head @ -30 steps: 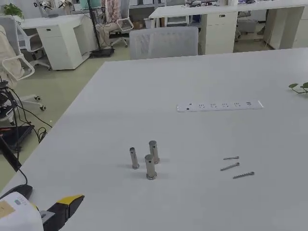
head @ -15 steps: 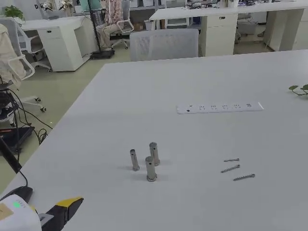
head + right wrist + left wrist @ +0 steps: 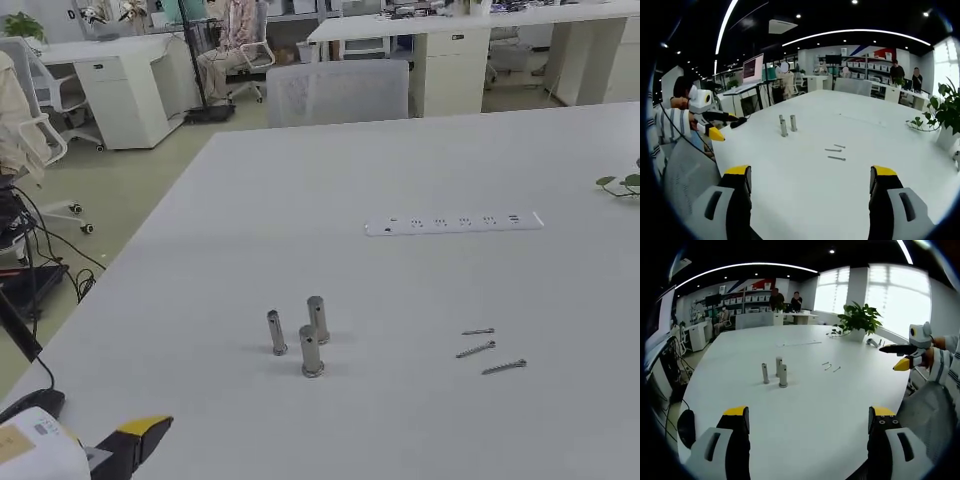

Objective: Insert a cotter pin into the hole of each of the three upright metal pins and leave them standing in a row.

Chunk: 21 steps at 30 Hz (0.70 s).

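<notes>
You hold the left claw [image 3: 808,412] and right claw [image 3: 810,172] wide open and empty by the near edge of the counter [image 3: 400,160], likely sizing up the metal pins [image 3: 311,354] standing clustered and the cotter pins [image 3: 478,349] lying loose to their right

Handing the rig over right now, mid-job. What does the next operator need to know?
Grippers: the left hand-held gripper is open and holds nothing, low at the near edge of the table. The right hand-held gripper is open and holds nothing, back from the work.
Things: three metal pins stand upright in a tight cluster, more a triangle than a row. Three cotter pins lie loose on the table to their right in the head view, apart from them.
Done: nothing; no cotter pin is in a hole.
Left: fit a cotter pin through each metal pin's hole, then line the three up.
</notes>
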{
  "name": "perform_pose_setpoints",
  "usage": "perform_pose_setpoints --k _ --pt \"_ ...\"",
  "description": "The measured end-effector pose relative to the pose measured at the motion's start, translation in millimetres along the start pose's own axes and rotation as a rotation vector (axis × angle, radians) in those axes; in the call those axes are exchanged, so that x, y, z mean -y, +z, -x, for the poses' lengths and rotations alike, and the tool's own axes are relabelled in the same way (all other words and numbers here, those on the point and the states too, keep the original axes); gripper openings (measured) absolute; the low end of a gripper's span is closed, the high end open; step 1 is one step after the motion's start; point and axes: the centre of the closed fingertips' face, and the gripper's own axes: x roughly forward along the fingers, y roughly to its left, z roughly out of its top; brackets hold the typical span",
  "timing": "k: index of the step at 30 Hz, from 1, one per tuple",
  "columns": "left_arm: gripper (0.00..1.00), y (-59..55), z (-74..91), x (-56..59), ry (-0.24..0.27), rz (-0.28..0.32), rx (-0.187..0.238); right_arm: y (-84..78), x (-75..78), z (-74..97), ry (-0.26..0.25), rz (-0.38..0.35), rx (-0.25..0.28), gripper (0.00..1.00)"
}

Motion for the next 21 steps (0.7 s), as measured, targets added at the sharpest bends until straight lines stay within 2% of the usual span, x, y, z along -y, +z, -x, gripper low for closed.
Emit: perform_pose_setpoints --k 21 --pt "0.99 0.9 0.1 -3.5 0.004 0.032 0.009 2.5 -2.3 -0.9 0.0 -0.001 0.002 1.0"
